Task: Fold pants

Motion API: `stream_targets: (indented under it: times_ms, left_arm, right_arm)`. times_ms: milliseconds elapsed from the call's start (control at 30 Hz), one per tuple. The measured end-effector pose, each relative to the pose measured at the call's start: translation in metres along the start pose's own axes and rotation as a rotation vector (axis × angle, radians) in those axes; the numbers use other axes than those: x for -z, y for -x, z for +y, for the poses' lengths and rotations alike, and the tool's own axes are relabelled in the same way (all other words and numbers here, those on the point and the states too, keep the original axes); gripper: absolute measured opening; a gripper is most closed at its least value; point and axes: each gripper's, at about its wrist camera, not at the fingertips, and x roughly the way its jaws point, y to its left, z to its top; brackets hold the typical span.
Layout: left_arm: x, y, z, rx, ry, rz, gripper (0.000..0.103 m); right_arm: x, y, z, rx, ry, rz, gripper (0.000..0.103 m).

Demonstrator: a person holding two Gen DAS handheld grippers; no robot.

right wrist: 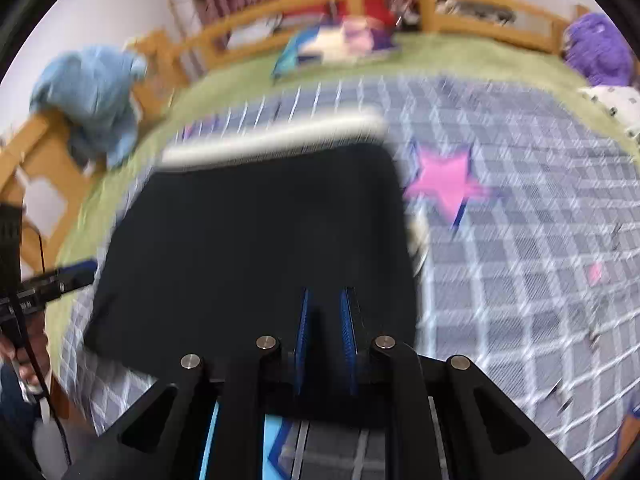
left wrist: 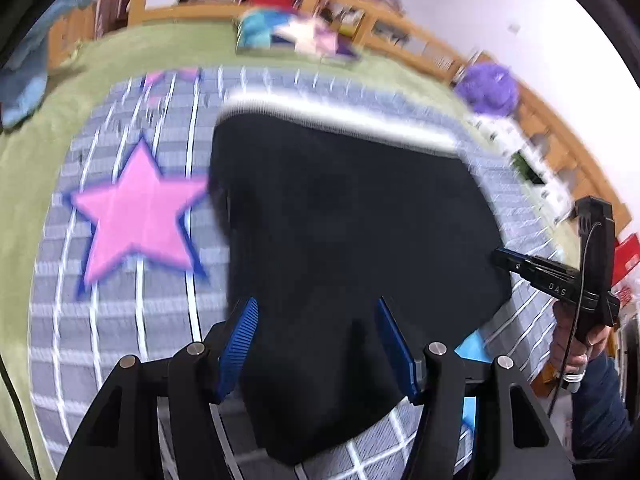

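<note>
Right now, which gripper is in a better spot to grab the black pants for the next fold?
Probably the right gripper: its jaws sit nearly shut over the near edge of the black pants. The left gripper has its jaws wide apart above the fabric, gripping nothing, though motion blur makes contact uncertain.

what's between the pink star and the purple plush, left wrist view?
The black pants, with their white waistband, lie on the checked blanket between the pink star and the purple plush.

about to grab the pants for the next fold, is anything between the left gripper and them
Nothing visible. The left gripper is open, and its blue fingers straddle the near edge of the black pants. No object lies between them. Motion blur hides whether the fingers touch the cloth. The pink star on the checked blanket lies off to the side.
</note>
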Motion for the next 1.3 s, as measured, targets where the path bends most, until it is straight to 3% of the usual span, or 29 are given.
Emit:
stream_targets:
  times_ms: [33, 100, 200, 267, 433, 467, 500, 533, 633, 667, 767, 833, 967, 1067, 1167, 1300]
  left_arm:
    - [0.007, -0.008, 0.001, -0.047, 0.011, 0.032, 0.059]
    - [0.009, -0.006, 0.001, -0.056, 0.011, 0.037, 0.059]
    - [-0.004, 0.012, 0.004, -0.045, 0.01, -0.02, 0.059]
    - [-0.02, 0.019, 0.006, -0.057, 0.016, -0.073, 0.059]
    - [-0.052, 0.004, 0.021, -0.042, 0.096, -0.125, 0.056]
    - [-0.057, -0.004, 0.025, -0.042, 0.107, -0.133, 0.049]
    - [-0.061, -0.015, 0.029, -0.074, 0.109, -0.138, 0.028]
    - [-0.063, -0.024, 0.031, -0.1, 0.105, -0.127, 0.016]
    - [-0.06, -0.055, 0.04, -0.162, 0.101, -0.071, 0.015]
    - [-0.057, -0.06, 0.035, -0.198, 0.054, -0.071, 0.015]
    - [-0.058, -0.046, 0.023, -0.252, -0.038, -0.087, 0.018]
    - [-0.063, -0.031, 0.02, -0.241, -0.046, -0.103, 0.018]
    - [-0.082, -0.003, 0.017, -0.183, -0.053, -0.209, 0.021]
    - [-0.105, -0.013, 0.012, -0.075, -0.026, -0.209, 0.026]
    - [-0.117, -0.036, 0.007, -0.031, -0.023, -0.194, 0.026]
    - [-0.119, -0.081, 0.013, -0.131, -0.021, -0.152, 0.027]
  right_arm:
    - [0.008, -0.009, 0.002, 0.027, 0.004, 0.024, 0.016]
    - [0.014, -0.012, 0.005, 0.047, 0.001, 0.003, 0.016]
    - [0.006, 0.0, 0.004, -0.023, -0.035, 0.001, 0.016]
    - [-0.002, 0.013, -0.001, -0.047, -0.063, -0.046, 0.02]
    - [-0.007, 0.024, -0.009, -0.082, -0.117, -0.094, 0.026]
    - [-0.009, 0.022, -0.012, -0.088, -0.131, -0.092, 0.026]
    - [-0.006, 0.021, -0.013, -0.089, -0.139, -0.092, 0.026]
    - [-0.006, 0.019, -0.015, -0.09, -0.145, -0.092, 0.026]
    - [-0.007, 0.001, -0.019, -0.073, -0.147, -0.068, 0.026]
    - [-0.007, -0.006, -0.019, -0.073, -0.147, -0.056, 0.026]
    - [-0.009, -0.01, -0.012, -0.035, -0.103, -0.058, 0.026]
    - [-0.013, -0.006, -0.008, -0.021, -0.075, -0.053, 0.026]
    - [-0.031, 0.006, -0.009, -0.031, -0.077, -0.13, 0.026]
    - [-0.057, 0.001, -0.009, -0.03, -0.078, -0.184, 0.026]
    - [-0.083, -0.018, -0.002, -0.011, -0.032, -0.211, 0.026]
    - [-0.101, -0.059, 0.002, 0.052, 0.053, -0.189, 0.024]
